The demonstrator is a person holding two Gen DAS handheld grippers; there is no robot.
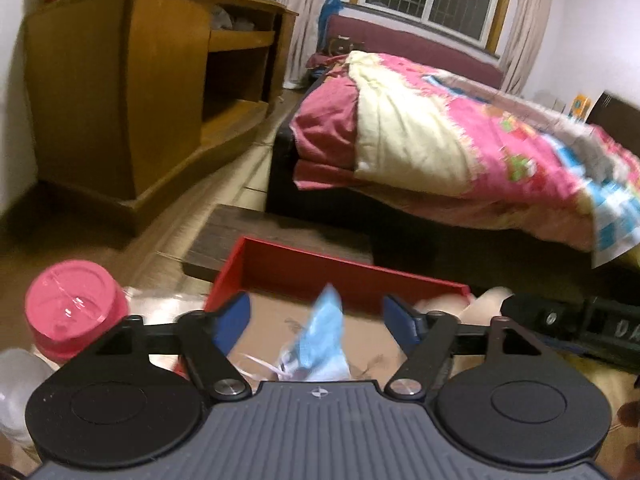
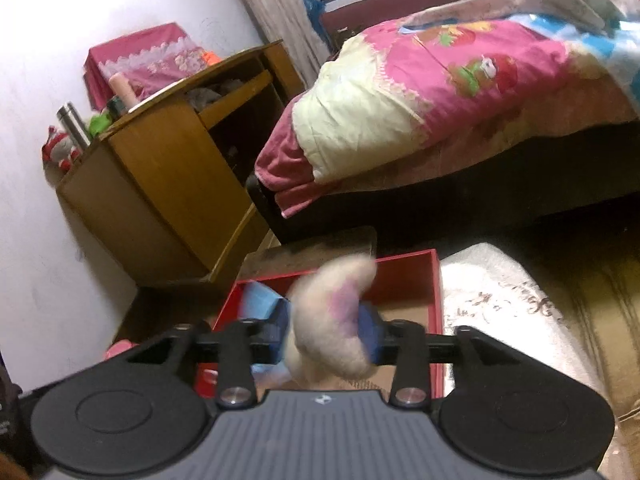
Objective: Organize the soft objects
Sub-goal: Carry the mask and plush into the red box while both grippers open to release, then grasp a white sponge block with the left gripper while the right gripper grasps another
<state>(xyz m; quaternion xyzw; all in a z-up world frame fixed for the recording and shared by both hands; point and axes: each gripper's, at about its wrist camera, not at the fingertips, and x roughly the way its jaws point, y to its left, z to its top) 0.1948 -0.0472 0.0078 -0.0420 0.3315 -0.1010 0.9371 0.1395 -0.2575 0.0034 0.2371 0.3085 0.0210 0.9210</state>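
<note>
Blurred cream plush toy [image 2: 334, 320] fills the right hand-held gripper [image 2: 328, 330], pad contact unclear; left hand-held gripper [image 1: 316, 320] gapes wide.

A home bedroom: quilted bed [image 1: 460, 136], wooden cabinet [image 1: 132, 92]

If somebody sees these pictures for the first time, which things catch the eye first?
First, the red box low in the middle, with a light blue cloth between the wide-open left tongs. Next, a cream plush toy between the right tongs above that box. Behind, the pink quilt covers the bed.
</note>
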